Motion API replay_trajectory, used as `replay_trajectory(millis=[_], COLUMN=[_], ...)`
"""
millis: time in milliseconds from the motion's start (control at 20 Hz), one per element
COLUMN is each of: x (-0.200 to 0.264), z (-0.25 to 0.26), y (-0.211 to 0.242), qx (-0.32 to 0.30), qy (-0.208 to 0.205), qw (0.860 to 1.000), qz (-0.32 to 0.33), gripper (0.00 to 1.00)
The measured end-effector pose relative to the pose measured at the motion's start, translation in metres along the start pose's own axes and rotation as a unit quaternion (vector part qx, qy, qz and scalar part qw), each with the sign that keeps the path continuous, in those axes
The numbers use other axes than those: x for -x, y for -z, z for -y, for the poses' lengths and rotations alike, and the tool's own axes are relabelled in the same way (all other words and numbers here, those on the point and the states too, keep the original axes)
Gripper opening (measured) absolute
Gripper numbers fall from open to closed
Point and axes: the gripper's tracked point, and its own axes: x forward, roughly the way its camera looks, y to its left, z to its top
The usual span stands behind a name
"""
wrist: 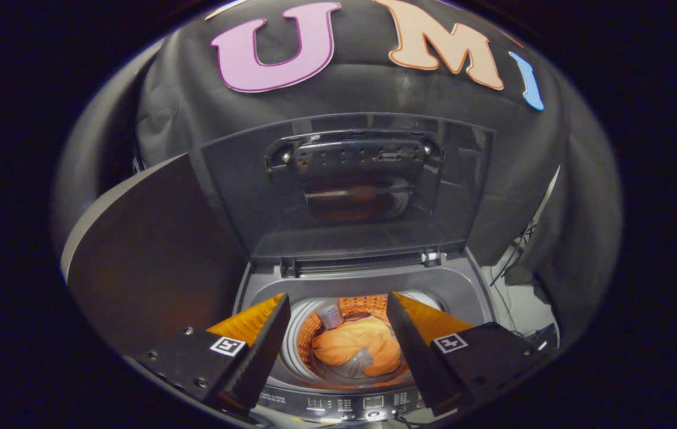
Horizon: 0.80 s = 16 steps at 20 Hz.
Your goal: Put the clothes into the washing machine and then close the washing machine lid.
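A top-loading washing machine (463, 286) stands below and ahead of me with its lid (350, 185) raised upright against the back. Down in the drum (308, 333) lies an orange garment (356, 348), bunched up over the agitator. My gripper (338, 316) hovers above the drum opening, open, with nothing between its fingers. The garment shows in the gap between the fingers, well below them. The control panel (344, 404) runs along the machine's near edge, just under the fingers.
A dark round tabletop (147, 256) sits close on the left of the machine. The black cloth wall hangs behind the lid. Cables (514, 256) trail down a pale wall to the right of the machine.
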Motion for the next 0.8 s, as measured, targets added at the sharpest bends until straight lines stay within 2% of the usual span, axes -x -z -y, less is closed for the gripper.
replay_trajectory(millis=[250,550,800], x=[0.015,0.046,0.077], z=[-0.012,-0.022,-0.03], y=[-0.038,-0.123,-0.209], qx=[0.021,0.046,0.021], qy=[-0.002,-0.009,-0.01], qw=[0.999,0.991,0.969], qz=[0.029,0.122,0.247], gripper=[0.98,0.98,0.97])
